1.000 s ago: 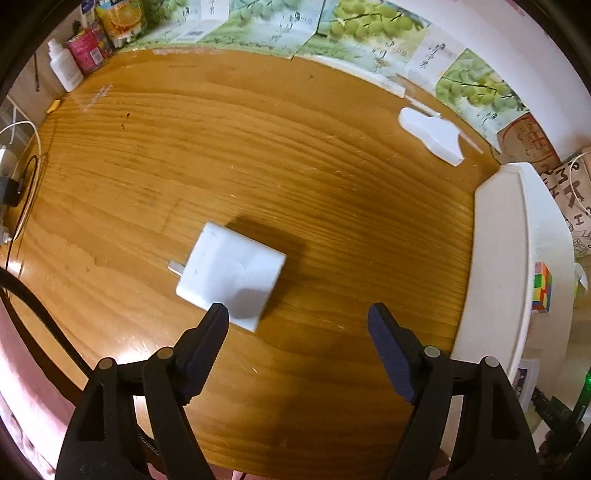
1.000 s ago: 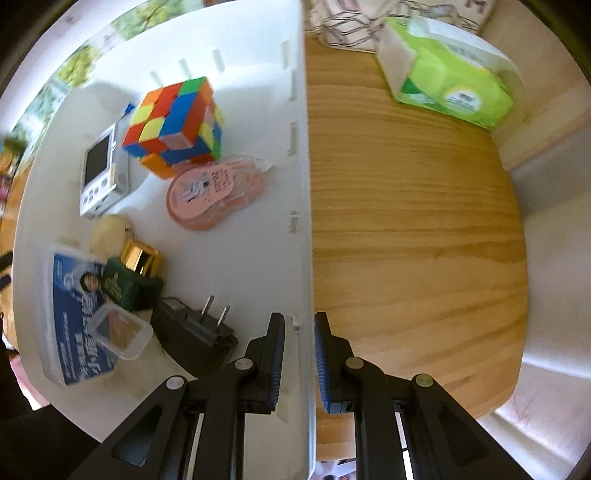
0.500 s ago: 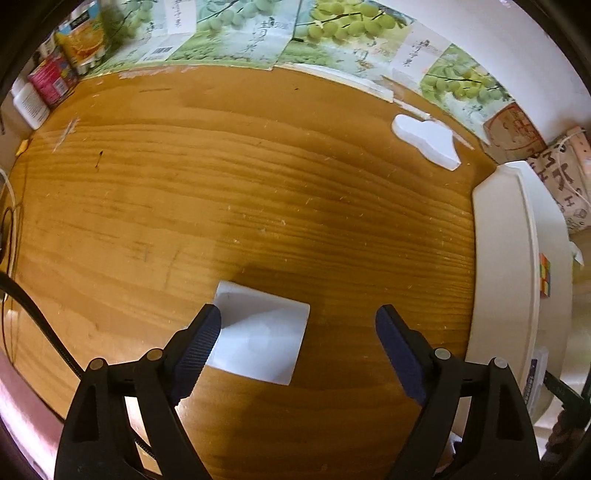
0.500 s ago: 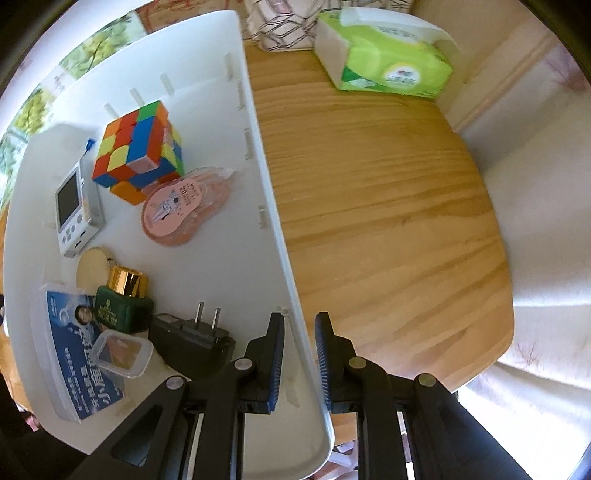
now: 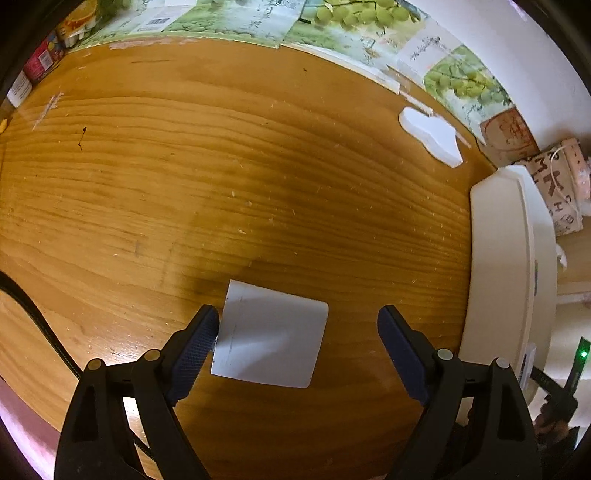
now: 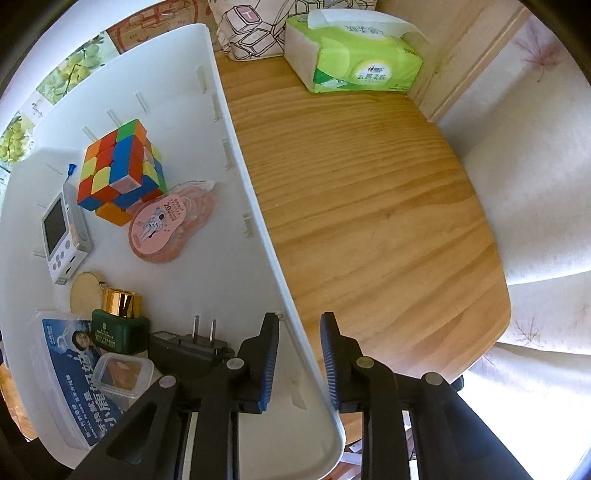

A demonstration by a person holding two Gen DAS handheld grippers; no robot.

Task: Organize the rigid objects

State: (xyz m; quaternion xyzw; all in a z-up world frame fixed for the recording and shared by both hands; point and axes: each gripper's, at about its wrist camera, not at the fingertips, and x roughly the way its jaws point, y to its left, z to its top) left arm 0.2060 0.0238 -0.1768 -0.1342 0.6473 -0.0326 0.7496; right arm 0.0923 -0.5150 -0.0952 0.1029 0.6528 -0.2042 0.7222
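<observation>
A white charger block [image 5: 269, 336] lies flat on the wooden table [image 5: 240, 166]. My left gripper [image 5: 297, 321] points down over it, wide open, with the block between the fingers and close against the left pad. My right gripper [image 6: 301, 321] straddles the right wall of the white bin [image 6: 258, 221]. Its jaws are opening and narrow gaps show on both sides of the wall. Inside the bin lie a colour cube [image 6: 118, 173], a pink tape pack [image 6: 170, 229], a small white screen device [image 6: 62, 236], a green gold-capped bottle [image 6: 118, 325] and a black plug adapter [image 6: 188, 350].
A white flat piece [image 5: 432, 136] lies at the table's far right, near the bin [image 5: 506, 258]. A black cable [image 5: 33, 317] crosses the near left edge. Right of the bin stand a green tissue pack [image 6: 351, 55] and a printed bag [image 6: 251, 33]. The table's edge runs close by.
The left gripper moved over the white block, which now sits between wider jaws. The right gripper rolled at the bin wall, and its jaws, earlier pinched on the wall, have parted.
</observation>
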